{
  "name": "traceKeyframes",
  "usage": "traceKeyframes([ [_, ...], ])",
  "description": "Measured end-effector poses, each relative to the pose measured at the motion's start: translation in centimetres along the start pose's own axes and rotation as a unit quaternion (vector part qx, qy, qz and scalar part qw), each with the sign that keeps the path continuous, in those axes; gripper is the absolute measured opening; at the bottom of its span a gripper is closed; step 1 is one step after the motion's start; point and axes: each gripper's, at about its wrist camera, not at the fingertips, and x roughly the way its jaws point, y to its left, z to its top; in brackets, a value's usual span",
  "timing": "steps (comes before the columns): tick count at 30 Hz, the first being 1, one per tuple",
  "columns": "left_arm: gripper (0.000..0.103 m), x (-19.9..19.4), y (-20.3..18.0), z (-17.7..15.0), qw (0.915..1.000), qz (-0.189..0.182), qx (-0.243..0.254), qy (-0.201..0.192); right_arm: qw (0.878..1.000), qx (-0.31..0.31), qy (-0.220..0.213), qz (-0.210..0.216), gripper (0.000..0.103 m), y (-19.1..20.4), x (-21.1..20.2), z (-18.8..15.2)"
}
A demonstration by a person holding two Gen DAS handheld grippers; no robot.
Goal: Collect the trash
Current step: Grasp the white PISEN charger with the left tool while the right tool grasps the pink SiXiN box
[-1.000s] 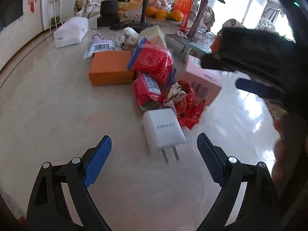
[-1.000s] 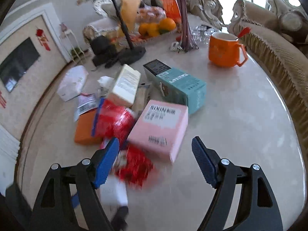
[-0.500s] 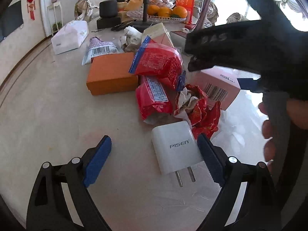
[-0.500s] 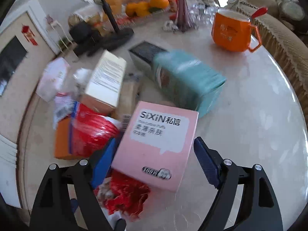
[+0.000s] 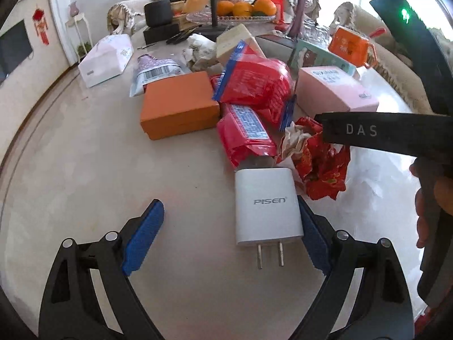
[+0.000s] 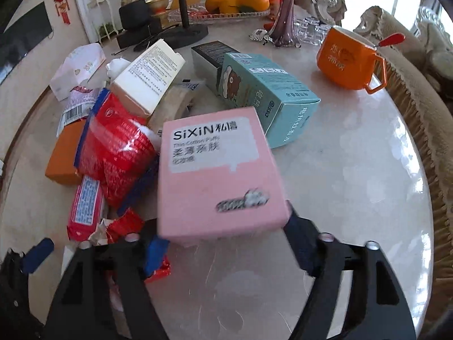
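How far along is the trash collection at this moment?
Nothing looks collected: red wrappers, the orange box and the teal box all lie on the table. The right gripper brackets the pink box; the left gripper is open beside the charger.

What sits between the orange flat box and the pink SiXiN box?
Two red snack bags: a puffy red bag over a flatter red packet, between the orange box and pink box; left wrist view.

White charger (image 5: pixel 267 204) lies between left gripper's (image 5: pixel 229 238) spread jaws, touching the right one
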Motion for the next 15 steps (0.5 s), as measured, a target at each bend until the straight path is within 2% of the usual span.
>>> traceKeyframes([
  [2,0.077,-0.2,-0.1,-0.1,0.9998,-0.008,0.015,-0.005,1.000,-0.003,-0.003,0.009,0.064,-0.1,-0.1,-0.3],
  [3,0.062,-0.4,-0.1,-0.1,0.9996,-0.013,0.024,-0.009,1.000,-0.006,-0.006,0.011,0.063,0.0,-0.1,-0.3],
  [4,0.038,-0.7,-0.1,-0.1,0.9993,-0.015,0.032,-0.011,1.000,-0.007,-0.010,0.017,0.063,-0.1,-0.3,-0.7],
  [6,0.038,-0.9,0.4,-0.1,0.9994,-0.017,0.030,-0.005,0.999,0.001,-0.018,0.035,0.063,-0.4,-0.9,-1.4],
  [9,0.038,-1.2,1.9,-0.2,0.9982,-0.060,0.007,0.004,0.995,0.040,-0.043,0.077,0.063,-1.8,-2.6,-2.9],
  [12,0.038,-1.8,3.8,-0.8,0.9932,-0.112,-0.032,0.005,0.990,0.073,-0.060,0.107,0.063,-3.3,-4.3,-4.1],
  [15,0.038,-2.6,4.7,-1.5,0.9926,-0.114,-0.041,-0.004,0.984,0.097,-0.084,0.123,0.063,-4.4,-6.5,-5.4],
])
